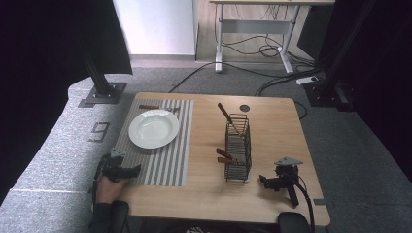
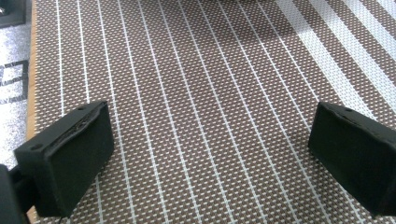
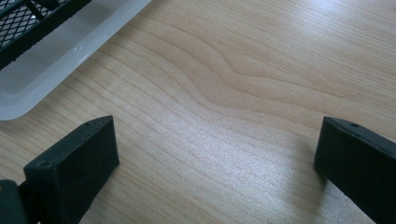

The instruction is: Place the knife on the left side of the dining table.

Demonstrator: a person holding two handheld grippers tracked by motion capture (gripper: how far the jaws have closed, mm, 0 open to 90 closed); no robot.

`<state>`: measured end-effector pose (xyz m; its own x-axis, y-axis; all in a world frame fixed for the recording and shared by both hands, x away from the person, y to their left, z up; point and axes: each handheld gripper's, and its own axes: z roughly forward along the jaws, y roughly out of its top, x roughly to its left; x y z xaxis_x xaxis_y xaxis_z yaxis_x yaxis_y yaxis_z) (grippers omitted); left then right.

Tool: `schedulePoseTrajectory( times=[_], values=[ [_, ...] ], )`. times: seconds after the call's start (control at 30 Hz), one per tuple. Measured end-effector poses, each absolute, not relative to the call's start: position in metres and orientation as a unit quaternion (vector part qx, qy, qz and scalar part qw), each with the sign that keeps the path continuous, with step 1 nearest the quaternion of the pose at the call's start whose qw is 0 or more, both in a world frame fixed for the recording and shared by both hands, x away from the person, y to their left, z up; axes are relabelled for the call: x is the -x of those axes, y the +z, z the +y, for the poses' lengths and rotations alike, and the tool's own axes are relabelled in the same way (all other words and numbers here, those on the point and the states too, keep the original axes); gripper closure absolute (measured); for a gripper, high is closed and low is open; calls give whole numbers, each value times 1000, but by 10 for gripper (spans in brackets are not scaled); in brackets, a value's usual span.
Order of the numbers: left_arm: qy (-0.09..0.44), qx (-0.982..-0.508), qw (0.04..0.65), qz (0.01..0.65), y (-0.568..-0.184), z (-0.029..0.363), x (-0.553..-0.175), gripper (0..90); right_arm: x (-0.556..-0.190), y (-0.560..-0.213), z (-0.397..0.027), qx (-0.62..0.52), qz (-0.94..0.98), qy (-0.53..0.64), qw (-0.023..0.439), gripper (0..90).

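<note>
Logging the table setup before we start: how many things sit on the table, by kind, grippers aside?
Plate: 1
Placemat: 1
Wire rack: 1
Wooden-handled utensils: 4, one behind the plate, one upright in the rack, two low in it
Total: 7

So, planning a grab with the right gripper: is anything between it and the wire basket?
Nothing visible. The right gripper sits open on bare table just right of the wire basket, with only wood between them.

Left tongs [image 1: 127, 171] and right tongs [image 1: 266, 182] both gape wide, holding nothing
</note>
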<state>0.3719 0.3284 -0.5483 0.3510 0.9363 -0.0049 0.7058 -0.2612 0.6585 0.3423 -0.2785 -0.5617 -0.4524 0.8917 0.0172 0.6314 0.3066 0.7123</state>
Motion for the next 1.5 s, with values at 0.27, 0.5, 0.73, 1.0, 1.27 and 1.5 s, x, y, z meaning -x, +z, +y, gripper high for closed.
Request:
schedulePoseTrajectory(
  times=[0.27, 0.5, 0.73, 1.0, 1.27, 1.5],
  values=[
    [199, -769, 290, 534, -548, 328, -372, 0, -342, -562, -278, -485, 784, 333, 195, 0],
    [199, -768, 291, 535, -548, 328, -372, 1, -342, -562, -278, -485, 784, 333, 195, 0],
    [196, -764, 289, 543, -546, 328, -371, 8, -342, -562, -278, -485, 784, 333, 195, 0],
    [192, -765, 298, 538, -540, 322, -371, 17, -342, -562, -278, -485, 784, 333, 195, 0],
    [191, -758, 324, 533, -528, 315, -376, 24, -342, -562, -279, -485, 784, 333, 195, 0],
    [189, -764, 338, 516, -516, 302, -382, 30, -342, -562, -279, -485, 784, 333, 195, 0]
  ],
)
